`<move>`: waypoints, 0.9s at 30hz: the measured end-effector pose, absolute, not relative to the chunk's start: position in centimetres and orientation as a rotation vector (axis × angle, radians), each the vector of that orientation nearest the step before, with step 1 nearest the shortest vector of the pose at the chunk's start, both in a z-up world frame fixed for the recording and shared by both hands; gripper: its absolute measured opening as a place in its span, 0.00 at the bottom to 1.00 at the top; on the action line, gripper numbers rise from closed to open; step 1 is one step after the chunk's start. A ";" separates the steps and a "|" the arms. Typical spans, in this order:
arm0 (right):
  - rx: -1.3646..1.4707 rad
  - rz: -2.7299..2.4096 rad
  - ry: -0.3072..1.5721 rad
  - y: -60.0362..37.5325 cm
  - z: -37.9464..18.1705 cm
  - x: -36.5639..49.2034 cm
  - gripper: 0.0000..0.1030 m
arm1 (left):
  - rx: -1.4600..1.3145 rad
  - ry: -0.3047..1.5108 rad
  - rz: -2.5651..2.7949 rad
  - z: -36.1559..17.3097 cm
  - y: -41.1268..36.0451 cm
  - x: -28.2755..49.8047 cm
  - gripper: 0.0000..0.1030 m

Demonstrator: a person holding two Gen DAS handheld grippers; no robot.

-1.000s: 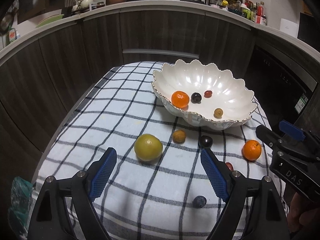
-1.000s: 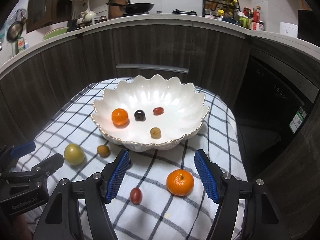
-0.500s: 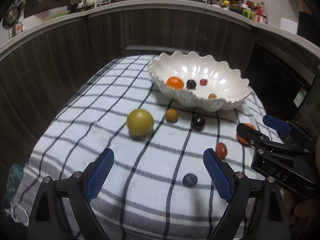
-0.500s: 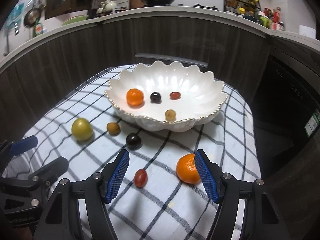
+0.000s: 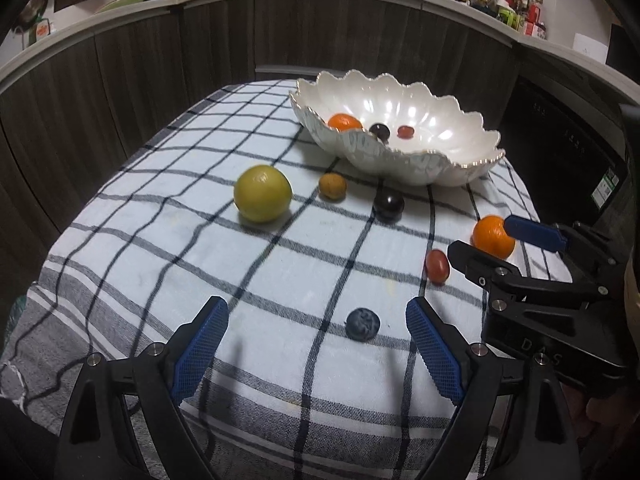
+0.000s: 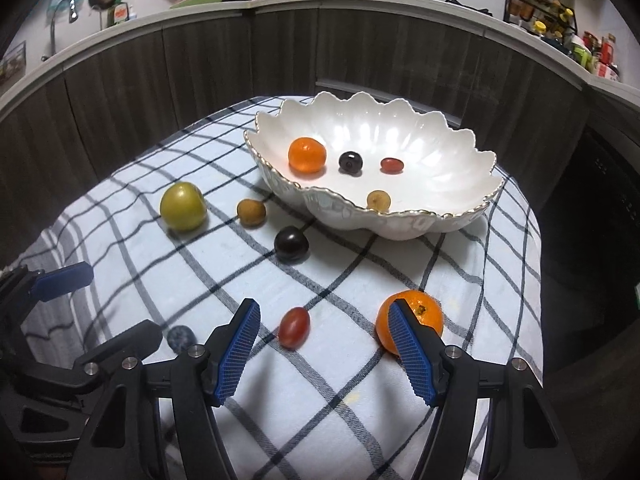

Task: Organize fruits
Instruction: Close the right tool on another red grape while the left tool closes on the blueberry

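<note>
A white scalloped bowl (image 5: 452,168) (image 6: 440,216) on the checked cloth holds an orange, a dark grape, a red grape and a yellow-green grape (image 6: 378,200). Loose on the cloth are a green-yellow fruit (image 5: 262,193), a small brown fruit (image 5: 332,186), a dark plum (image 5: 388,203), a red grape (image 5: 437,265) (image 6: 294,326), an orange (image 5: 493,237) (image 6: 420,316) and a blueberry (image 5: 362,323). My left gripper (image 5: 316,344) is open, the blueberry between its fingers. My right gripper (image 6: 324,344) is open, low over the red grape, its right finger against the orange.
The table with the checked cloth (image 5: 160,240) ends near both grippers at the front. Dark cabinet fronts (image 6: 200,80) curve around the back, with a counter of kitchenware above. The right gripper's body (image 5: 560,300) sits close to the right of my left gripper.
Both grippers have dropped lower and come nearer the cloth. The blueberry now lies between the left fingers. The right fingers have closed in on the red grape and the orange.
</note>
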State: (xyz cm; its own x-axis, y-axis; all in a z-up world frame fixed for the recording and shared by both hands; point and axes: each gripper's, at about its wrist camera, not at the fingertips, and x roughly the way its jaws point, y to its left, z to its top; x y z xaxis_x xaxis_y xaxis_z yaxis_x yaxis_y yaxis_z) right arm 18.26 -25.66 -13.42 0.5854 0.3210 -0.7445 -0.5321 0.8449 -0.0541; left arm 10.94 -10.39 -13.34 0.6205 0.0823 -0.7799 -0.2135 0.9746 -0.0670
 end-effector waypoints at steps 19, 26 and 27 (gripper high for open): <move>-0.315 0.614 0.840 -25.3 -15.8 19.2 0.50 | -0.081 0.941 0.110 -16.7 -12.6 12.2 0.62; -0.311 0.639 0.859 -25.0 -16.5 19.7 0.42 | -0.082 0.923 0.093 -16.7 -12.8 12.3 0.51; -0.313 0.641 0.864 -24.9 -16.6 19.7 0.39 | -0.083 0.920 0.092 -16.7 -12.8 12.2 0.46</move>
State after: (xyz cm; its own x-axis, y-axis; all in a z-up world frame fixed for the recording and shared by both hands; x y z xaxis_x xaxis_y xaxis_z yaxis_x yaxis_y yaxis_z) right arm 19.75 -24.93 -16.56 0.4794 0.3938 -0.7843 -0.6368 0.7710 -0.0021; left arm 12.25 -12.79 -16.70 0.6022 0.0434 -0.7972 -0.1144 0.9929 -0.0323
